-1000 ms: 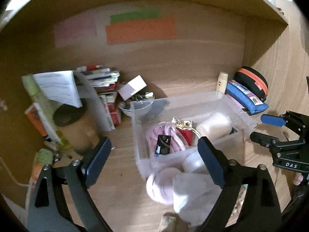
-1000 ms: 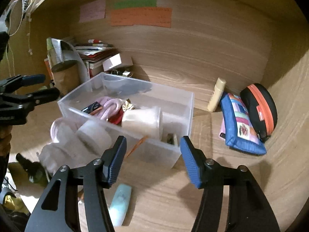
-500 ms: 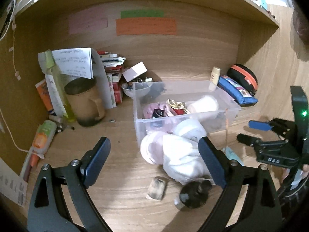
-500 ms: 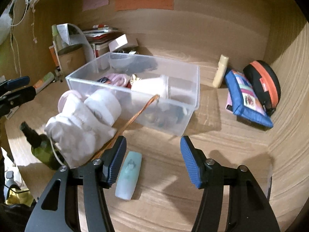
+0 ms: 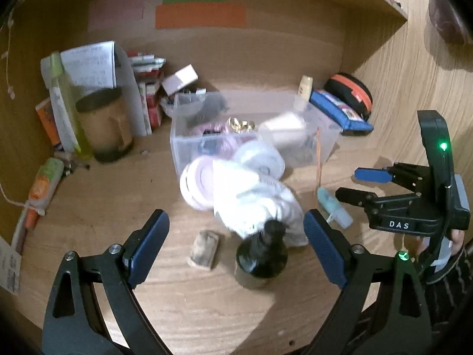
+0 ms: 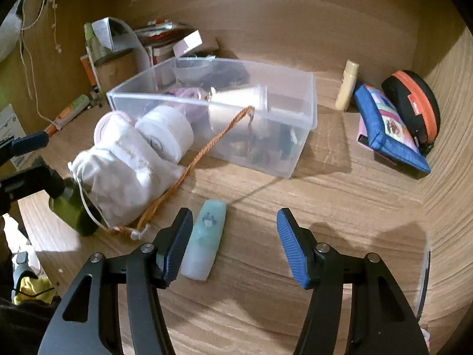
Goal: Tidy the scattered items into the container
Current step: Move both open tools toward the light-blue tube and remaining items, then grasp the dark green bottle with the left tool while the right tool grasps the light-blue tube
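Observation:
A clear plastic bin (image 5: 325, 145) (image 6: 304, 136) holds pink cord, a white cup and small items. In front of it lie a white drawstring bag (image 5: 257, 204) (image 6: 124, 174), two white rolls (image 6: 165, 130), a dark green bottle (image 5: 261, 256) (image 6: 71, 207), a pale teal tube (image 5: 334, 207) (image 6: 204, 242) and a small tan block (image 5: 204, 248). An orange cord (image 6: 204, 151) hangs over the bin's rim. My left gripper (image 5: 236, 242) is open above the bottle and block. My right gripper (image 6: 233, 245) is open, the teal tube beside its left finger.
A brown mug (image 5: 105, 124), papers and books stand at the back left. A cream bottle (image 6: 347, 88), a blue pouch (image 6: 390, 130) and a black-orange case (image 6: 414, 106) lie at the right by the wooden wall. An orange tube (image 5: 44, 183) lies far left.
Both grippers have drawn back from the bin and lowered toward the loose items. The bottle, block and teal tube have come into view. Both stay open.

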A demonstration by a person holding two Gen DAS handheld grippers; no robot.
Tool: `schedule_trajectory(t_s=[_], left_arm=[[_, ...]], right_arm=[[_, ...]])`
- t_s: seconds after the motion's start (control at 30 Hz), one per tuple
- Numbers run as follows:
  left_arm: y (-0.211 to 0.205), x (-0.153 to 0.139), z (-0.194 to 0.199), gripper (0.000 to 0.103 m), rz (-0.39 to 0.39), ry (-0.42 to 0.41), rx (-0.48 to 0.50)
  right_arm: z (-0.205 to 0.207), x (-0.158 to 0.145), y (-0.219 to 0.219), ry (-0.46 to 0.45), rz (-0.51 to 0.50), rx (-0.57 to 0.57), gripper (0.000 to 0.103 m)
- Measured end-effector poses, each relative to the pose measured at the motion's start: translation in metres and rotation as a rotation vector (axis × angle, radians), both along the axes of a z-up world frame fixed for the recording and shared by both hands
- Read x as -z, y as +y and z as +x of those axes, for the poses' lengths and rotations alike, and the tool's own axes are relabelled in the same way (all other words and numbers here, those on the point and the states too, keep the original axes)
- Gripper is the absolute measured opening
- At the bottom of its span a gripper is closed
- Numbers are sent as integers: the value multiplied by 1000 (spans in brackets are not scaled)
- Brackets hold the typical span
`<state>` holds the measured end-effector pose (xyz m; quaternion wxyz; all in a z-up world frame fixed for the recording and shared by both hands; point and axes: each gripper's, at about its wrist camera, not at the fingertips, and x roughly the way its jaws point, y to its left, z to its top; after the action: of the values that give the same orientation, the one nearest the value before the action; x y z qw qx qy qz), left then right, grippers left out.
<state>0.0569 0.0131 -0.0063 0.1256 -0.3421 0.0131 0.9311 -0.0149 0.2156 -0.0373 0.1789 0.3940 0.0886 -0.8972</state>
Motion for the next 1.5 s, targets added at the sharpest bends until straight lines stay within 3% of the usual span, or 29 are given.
schedule_trajectory(t_s=[0.17,0.57,0.77,0.9,1.03,1.17,1.33,1.4,1.5], left_arm=[[-2,8,5,93,26,-21,2],[4,34,5,92,-22,-72,15],[4,44,-4,69,3,-118,19],[2,49,-7,48,16,-132,13],[0,49,-9,43,30,-130,-2],[-4,48,-11,43,69,-139,-7],[-11,46,-12,42,93,-142,-26],[-13,43,-11,42,90,-133,-39],[-17,39,-9,41,98,-117,-56]], right_arm=[[1,8,-3,-23,1,-17,55],[0,17,-19,-68,13,-73,55],[-2,20,-28,-75,32,-84,55],[-5,19,-28,-83,14,-79,55],[-7,20,-28,-86,21,-71,54],[-10,23,-29,-98,34,-69,41],[-12,22,-25,-97,35,-55,33],[-13,21,-24,-95,34,-46,24],[-16,21,-21,-96,27,-30,23]])
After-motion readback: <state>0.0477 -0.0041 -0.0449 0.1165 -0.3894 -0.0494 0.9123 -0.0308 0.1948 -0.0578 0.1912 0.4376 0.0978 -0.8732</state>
